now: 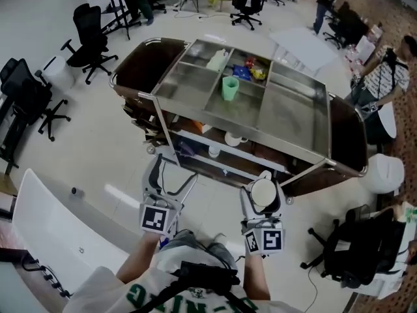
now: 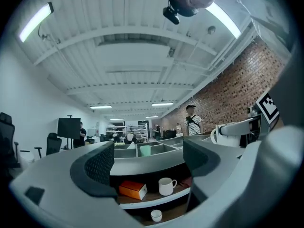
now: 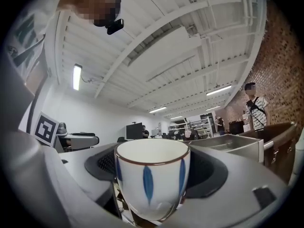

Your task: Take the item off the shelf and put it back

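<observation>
A white cup with blue leaf marks [image 1: 264,192] sits upright between the jaws of my right gripper [image 1: 264,185], which is shut on it; in the right gripper view the cup [image 3: 152,184] fills the space between the pads. My left gripper [image 1: 171,175] stands open and empty, left of the right one. Both are held in front of the metal cart [image 1: 195,93], above its lower shelves. Between the left gripper's [image 2: 148,164] open jaws I see the middle shelf [image 2: 152,201] with an orange box [image 2: 133,189] and a white mug [image 2: 166,185], and a small cup [image 2: 156,215] below it.
The cart's top tray holds a green cup [image 1: 230,87] and some packets [image 1: 251,70]. Black office chairs [image 1: 90,41] stand at the left and a dark chair [image 1: 355,246] at the lower right. A person [image 1: 384,77] stands by the cart's right end. A white table [image 1: 52,233] is at the lower left.
</observation>
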`<control>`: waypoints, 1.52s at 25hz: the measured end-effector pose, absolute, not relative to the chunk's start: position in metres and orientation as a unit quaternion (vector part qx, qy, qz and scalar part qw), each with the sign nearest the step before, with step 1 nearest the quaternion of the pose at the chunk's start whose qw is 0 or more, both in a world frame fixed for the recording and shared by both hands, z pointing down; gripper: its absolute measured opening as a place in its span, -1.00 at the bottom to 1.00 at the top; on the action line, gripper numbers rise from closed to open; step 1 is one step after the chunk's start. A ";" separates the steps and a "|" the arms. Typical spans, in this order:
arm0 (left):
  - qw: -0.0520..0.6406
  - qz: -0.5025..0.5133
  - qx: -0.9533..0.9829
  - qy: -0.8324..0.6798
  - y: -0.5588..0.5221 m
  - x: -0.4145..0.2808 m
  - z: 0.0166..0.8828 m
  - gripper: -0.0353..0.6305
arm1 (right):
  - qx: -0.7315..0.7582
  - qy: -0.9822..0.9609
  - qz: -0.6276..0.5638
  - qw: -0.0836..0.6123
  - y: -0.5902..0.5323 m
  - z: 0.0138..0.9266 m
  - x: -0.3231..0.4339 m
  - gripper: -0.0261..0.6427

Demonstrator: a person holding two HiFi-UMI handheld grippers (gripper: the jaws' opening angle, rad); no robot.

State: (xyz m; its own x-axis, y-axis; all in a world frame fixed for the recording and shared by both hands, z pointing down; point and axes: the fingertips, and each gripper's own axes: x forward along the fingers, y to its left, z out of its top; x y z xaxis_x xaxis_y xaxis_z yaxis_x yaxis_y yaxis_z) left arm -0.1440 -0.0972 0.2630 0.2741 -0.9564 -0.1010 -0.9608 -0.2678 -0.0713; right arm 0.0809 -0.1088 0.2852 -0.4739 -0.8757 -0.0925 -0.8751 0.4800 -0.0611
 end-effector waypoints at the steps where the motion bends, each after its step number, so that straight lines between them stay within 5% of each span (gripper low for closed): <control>1: 0.061 0.019 -0.793 0.606 -0.092 -0.146 0.258 0.40 | -0.502 0.863 0.001 0.056 -0.106 0.280 0.078 0.30; 19: 0.063 0.024 -0.752 0.655 -0.072 -0.119 0.246 0.40 | -0.405 0.912 0.006 0.062 -0.105 0.272 0.070 0.30; 38: 0.037 -0.006 -0.671 0.741 -0.056 -0.272 0.275 0.40 | -0.304 0.950 -0.073 -0.029 -0.221 0.435 -0.149 0.30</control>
State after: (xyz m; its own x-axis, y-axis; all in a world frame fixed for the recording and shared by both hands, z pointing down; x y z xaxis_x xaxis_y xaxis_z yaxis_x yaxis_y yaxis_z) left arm -0.2717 -0.0560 0.2749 -0.0977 -0.9941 -0.0466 -0.9932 0.1004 -0.0592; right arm -0.1492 -0.2208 0.4349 -0.8140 -0.5723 0.0990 -0.5807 0.8050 -0.1213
